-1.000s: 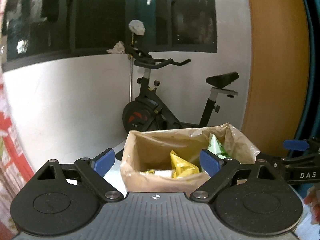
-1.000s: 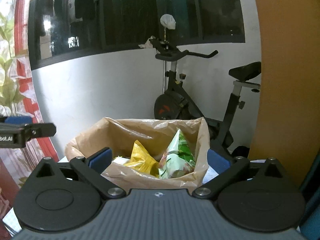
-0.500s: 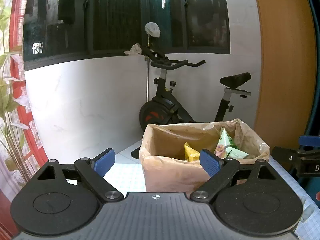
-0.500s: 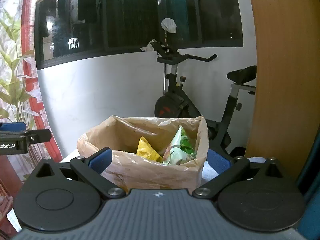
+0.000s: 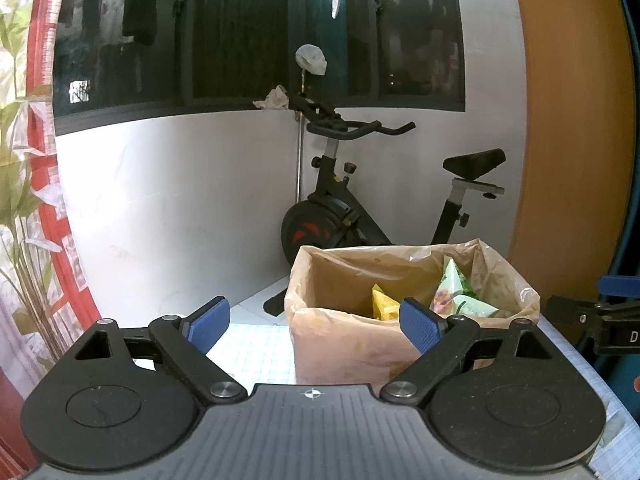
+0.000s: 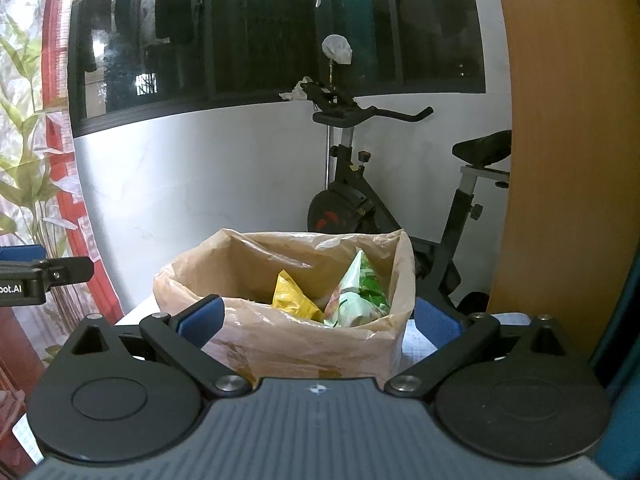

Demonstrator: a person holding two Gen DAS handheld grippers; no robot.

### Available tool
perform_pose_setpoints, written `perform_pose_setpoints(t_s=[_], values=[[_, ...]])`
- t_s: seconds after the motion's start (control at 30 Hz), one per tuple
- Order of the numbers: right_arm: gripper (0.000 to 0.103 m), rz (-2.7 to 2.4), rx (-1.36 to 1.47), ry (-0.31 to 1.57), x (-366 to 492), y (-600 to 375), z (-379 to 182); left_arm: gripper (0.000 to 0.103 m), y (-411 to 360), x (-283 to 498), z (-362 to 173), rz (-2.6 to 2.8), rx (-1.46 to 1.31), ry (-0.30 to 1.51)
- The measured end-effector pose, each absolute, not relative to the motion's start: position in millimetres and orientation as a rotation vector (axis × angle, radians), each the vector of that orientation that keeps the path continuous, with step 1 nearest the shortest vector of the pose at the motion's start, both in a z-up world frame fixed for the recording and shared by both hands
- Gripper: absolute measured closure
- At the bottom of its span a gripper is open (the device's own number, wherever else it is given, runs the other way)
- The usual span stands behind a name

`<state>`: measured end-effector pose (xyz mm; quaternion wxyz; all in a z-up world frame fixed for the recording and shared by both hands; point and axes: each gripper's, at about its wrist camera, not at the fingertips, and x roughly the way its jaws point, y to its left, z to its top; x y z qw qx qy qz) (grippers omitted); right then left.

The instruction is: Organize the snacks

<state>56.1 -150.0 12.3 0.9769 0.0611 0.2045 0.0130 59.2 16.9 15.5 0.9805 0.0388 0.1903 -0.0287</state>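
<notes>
1. behind the checked table top we note a white wall, a dark window and an exercise bike; none of it bears on the work.
2. left gripper: jaws wide apart, nothing between the pads, touching nothing.
3. right gripper: jaws likewise spread, empty; the bag sits beyond them, apparently untouched.
4. lined bag stands upright on the table, mouth open; a yellow packet and a green-and-white packet stand inside it.
5. we judge the packing near done, as no loose snack shows.
6. advice: keep both grippers clear of the thin liner rim and withdraw level, so that the bag does not tip.
</notes>
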Motion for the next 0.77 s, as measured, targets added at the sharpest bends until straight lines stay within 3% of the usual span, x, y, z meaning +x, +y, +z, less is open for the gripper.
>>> perform_pose_setpoints(t_s=[0.77], values=[[0.0,0.037,0.117,0.41,57.5,-149.0,11.4,0.01,19.8,50.7,18.5,-0.072,0.044,0.359]])
